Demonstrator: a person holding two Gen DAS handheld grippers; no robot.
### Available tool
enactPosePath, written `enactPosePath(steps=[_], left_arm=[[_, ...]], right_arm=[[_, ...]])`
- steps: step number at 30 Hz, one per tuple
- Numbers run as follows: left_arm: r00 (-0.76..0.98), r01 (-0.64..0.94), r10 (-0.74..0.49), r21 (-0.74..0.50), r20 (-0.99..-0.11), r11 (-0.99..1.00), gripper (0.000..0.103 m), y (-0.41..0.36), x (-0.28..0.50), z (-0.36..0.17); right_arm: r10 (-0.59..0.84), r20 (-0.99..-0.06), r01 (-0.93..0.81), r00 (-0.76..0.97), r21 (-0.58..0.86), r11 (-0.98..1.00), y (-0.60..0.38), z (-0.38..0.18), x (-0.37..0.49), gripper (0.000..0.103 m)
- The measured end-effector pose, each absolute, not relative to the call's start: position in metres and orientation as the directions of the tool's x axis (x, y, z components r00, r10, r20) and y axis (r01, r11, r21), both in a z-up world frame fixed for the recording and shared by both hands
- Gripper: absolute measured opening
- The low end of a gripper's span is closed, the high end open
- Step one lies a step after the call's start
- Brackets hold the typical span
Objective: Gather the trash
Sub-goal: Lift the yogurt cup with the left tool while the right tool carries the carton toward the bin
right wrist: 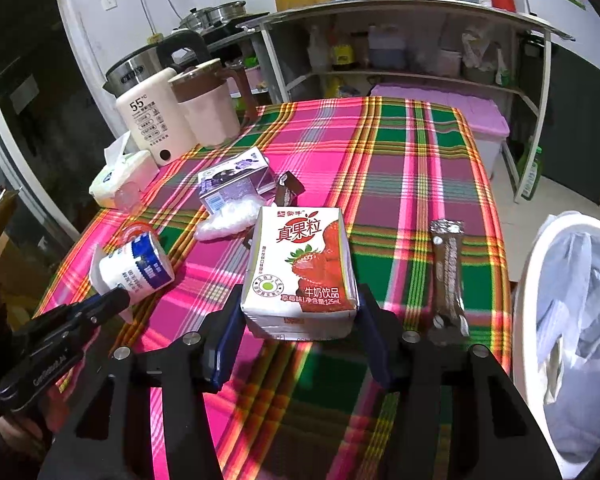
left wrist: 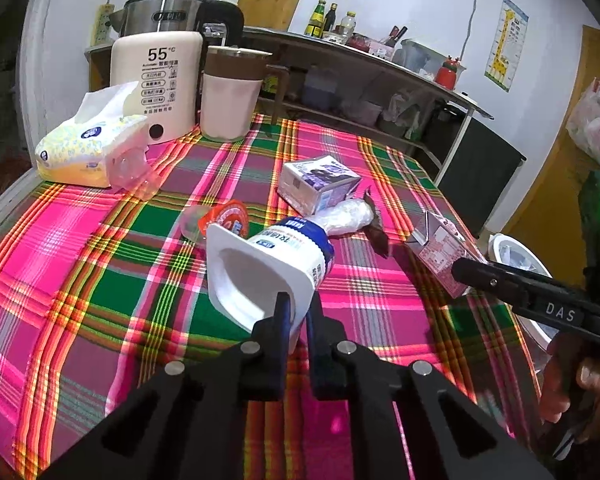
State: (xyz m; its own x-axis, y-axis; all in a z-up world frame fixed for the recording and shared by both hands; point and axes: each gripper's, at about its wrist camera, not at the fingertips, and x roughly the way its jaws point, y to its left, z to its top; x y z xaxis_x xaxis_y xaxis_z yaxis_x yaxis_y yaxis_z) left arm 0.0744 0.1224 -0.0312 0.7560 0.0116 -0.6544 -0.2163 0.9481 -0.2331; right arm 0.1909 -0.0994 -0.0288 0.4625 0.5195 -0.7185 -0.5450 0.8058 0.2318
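Observation:
My left gripper [left wrist: 297, 312] is shut on the rim of an empty white yogurt cup [left wrist: 266, 268] with a blue label, held tilted just above the plaid tablecloth; the cup also shows in the right wrist view [right wrist: 134, 266]. My right gripper [right wrist: 300, 320] is shut on a strawberry milk carton [right wrist: 300, 266], seen in the left wrist view [left wrist: 444, 254] too. On the table lie a purple carton [right wrist: 234, 184], a crumpled clear plastic wrap [right wrist: 228, 220], a brown wrapper [right wrist: 288, 190] and a silver-brown snack wrapper [right wrist: 448, 276]. A white lined trash bin [right wrist: 572, 332] stands right of the table.
A tissue pack [left wrist: 88, 144], a cream kettle [left wrist: 158, 84] and a pink jug [left wrist: 230, 92] stand at the table's far left. A red foil lid [left wrist: 228, 216] lies behind the cup. A metal shelf unit [right wrist: 400, 40] stands behind the table.

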Motion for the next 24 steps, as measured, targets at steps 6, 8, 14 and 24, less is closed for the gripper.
enactPosePath(steps=[6,8,14,24], left_arm=[[0.768,-0.185,-0.006,-0.232,-0.640,0.955,0.007,0.110,0.067,-0.022],[0.772,-0.173,-0.012,-0.229,-0.636,0.958,0.007,0.104,0.065,-0.018],[0.782,-0.132,-0.038,-0.225,-0.622,0.965,0.007,0.087,0.060,-0.008],[0.793,-0.054,-0.087,-0.212,-0.602,0.976,0.007,0.055,0.058,0.007]], right_arm=[[0.527,-0.700,-0.538,0.482,0.239,0.808,-0.116,-0.019,0.174,0.054],[0.529,-0.693,-0.533,0.490,0.242,0.810,-0.123,-0.015,0.168,0.054],[0.529,-0.676,-0.515,0.513,0.250,0.820,-0.143,-0.007,0.154,0.054],[0.521,-0.646,-0.489,0.558,0.250,0.835,-0.171,0.005,0.137,0.054]])
